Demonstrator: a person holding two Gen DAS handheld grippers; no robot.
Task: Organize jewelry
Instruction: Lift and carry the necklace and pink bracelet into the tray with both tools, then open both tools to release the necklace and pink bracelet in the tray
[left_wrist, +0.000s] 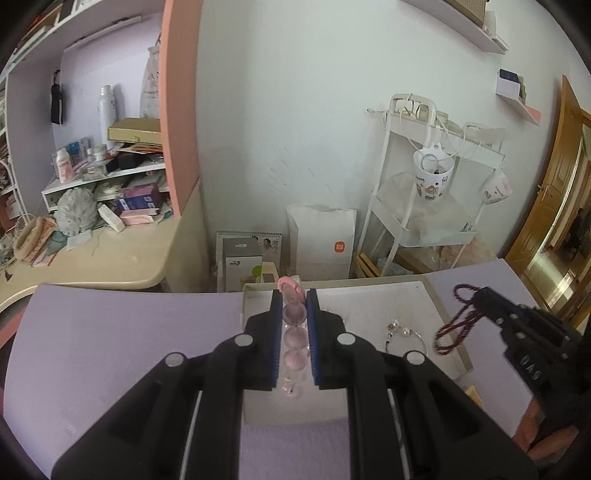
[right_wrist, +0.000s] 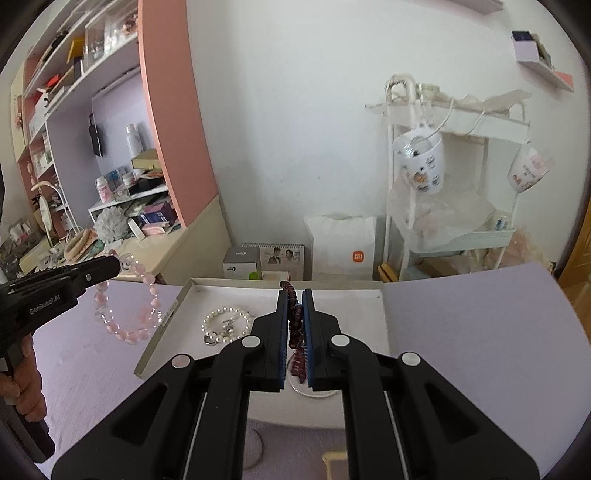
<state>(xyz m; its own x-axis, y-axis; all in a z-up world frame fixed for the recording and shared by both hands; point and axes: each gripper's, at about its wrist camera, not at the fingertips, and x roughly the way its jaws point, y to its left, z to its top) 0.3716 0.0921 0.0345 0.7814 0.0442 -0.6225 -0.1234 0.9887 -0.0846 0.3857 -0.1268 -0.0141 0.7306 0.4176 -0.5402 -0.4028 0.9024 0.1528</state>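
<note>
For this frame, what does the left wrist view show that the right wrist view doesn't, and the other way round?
Only the left wrist view shows the pink bead bracelet from inside the left gripper.

Only the right wrist view shows the pearl bracelet and the dark red bead bracelet between the right gripper's fingers.

Both show the white tray on the lilac table.

A lived-in bedroom or study in a private home: a pink-and-lilac built-in shelving unit (right_wrist: 110, 122) crammed with cosmetics bottles and boxes above a cluttered beige desk (left_wrist: 110, 258), a white rolling cart (left_wrist: 424, 184) hung with printed mugs (right_wrist: 419, 162), a desk calendar (right_wrist: 282, 258) against the wall, and a wooden door (left_wrist: 554, 206).
</note>
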